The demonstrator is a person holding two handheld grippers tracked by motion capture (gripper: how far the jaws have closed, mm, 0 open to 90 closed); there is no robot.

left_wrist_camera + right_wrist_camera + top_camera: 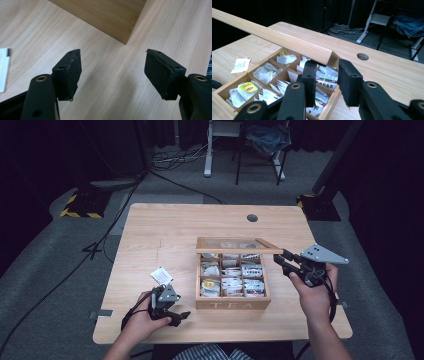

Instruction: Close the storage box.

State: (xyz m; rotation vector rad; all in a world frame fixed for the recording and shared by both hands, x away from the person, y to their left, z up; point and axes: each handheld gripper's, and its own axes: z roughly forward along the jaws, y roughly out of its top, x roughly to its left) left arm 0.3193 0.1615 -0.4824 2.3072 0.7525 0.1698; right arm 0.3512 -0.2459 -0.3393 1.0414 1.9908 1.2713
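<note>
Right gripper point(325, 80), jaws narrowly parted, apparently just below the tea box lid point(287, 41) corner: stiff, light wood, best gripped at its front edge

A pale wooden tea box point(232, 303) of white and yellow sachets point(247, 88) between black grippers on a light wood table point(165, 225).

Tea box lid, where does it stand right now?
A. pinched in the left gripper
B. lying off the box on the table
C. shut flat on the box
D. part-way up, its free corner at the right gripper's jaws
D: the lid slants up over the compartments of the tea box, its corner at the right gripper; the left gripper is open over bare table.
</note>
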